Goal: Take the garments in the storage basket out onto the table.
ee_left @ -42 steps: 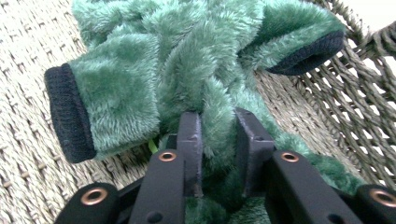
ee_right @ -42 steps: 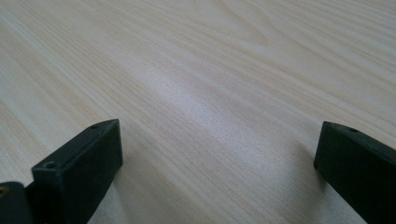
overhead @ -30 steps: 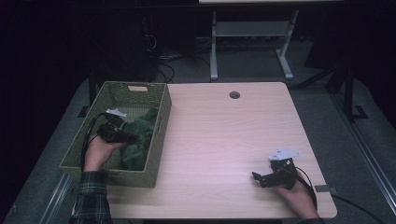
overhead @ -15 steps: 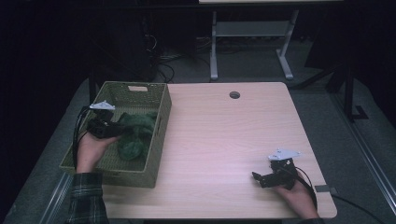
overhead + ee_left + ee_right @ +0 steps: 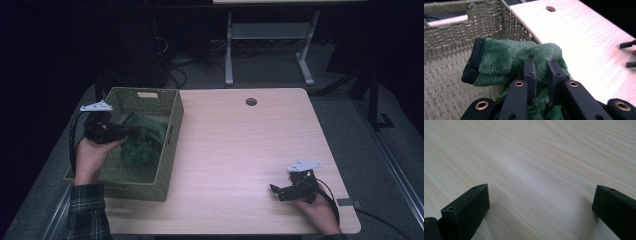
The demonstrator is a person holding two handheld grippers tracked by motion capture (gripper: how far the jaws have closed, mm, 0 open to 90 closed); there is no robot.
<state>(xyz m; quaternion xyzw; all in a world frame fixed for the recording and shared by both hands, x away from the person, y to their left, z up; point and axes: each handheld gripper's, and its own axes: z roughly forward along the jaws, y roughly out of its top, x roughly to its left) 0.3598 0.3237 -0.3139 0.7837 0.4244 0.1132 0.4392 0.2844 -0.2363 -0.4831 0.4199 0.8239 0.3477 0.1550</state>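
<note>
Over the woven basket (image 5: 167,145) at far left, left gripper (image 5: 119,132), jaws pinching a fold of green fleece garment (image 5: 506,62); shallow bite, likely to slip or snag the wall. Dark cuff clear from left gripper view. Near right, right gripper (image 5: 278,190), spread, empty on table (image 5: 240,150).

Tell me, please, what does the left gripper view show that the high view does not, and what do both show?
Left gripper view alone: the left gripper pinches a fold of the green cloth, which has a dark cuff.
High view alone: the right gripper low over the table, both hands, the floor.
Both: the basket, cloth, tabletop hole.
</note>
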